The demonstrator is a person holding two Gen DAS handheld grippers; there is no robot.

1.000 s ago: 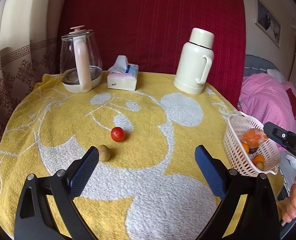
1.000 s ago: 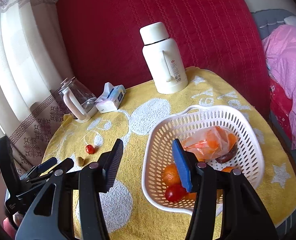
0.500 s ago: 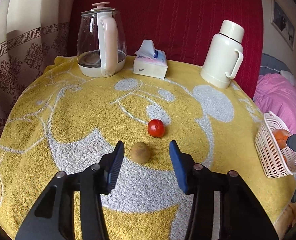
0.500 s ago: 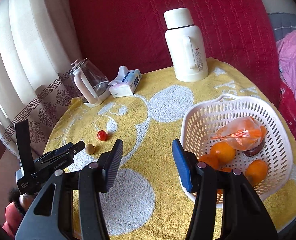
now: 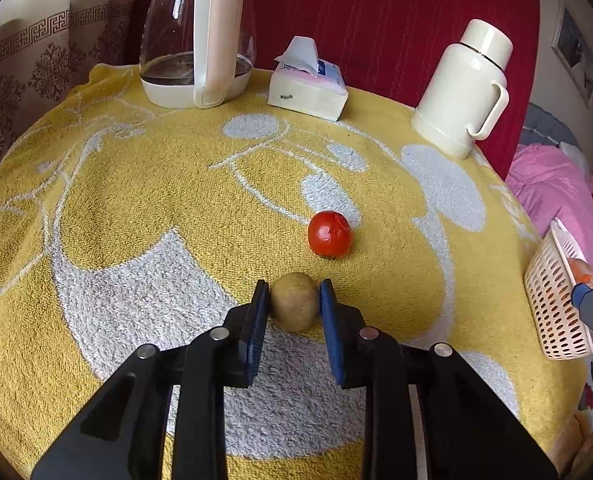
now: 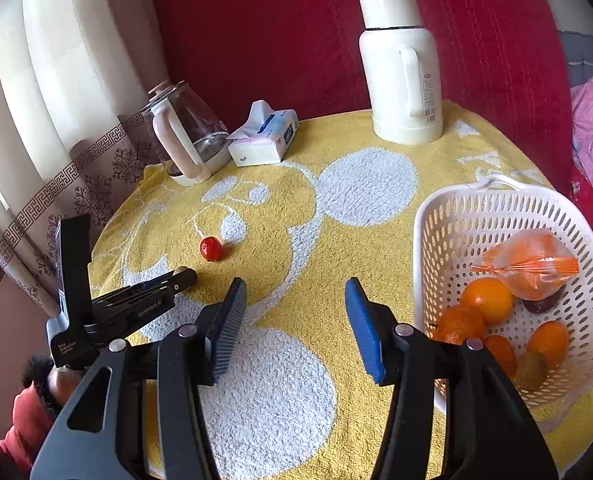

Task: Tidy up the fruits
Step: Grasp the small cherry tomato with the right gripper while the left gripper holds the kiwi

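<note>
My left gripper [image 5: 294, 300] is shut on a brown kiwi [image 5: 295, 304] that rests on the yellow towel [image 5: 136, 208]. A red tomato [image 5: 330, 234] lies just beyond it, to the right. In the right wrist view the left gripper [image 6: 184, 274] reaches in from the left, with the tomato [image 6: 211, 249] just past its tip. My right gripper [image 6: 294, 320] is open and empty above the towel, left of the white basket [image 6: 428, 240], which holds several oranges [image 6: 488, 300], a bagged fruit [image 6: 532, 264] and a kiwi [image 6: 530, 370].
At the back of the table stand a glass kettle [image 5: 196, 36], a tissue pack [image 5: 306, 80] and a cream thermos [image 5: 462, 88]. A red cushion rises behind them. The basket [image 5: 556, 304] sits at the right table edge, near a pink bed cover [image 5: 552, 184].
My left gripper moved forward and closed on the kiwi. My right gripper drew back to the left, away from the basket, and stayed open.
</note>
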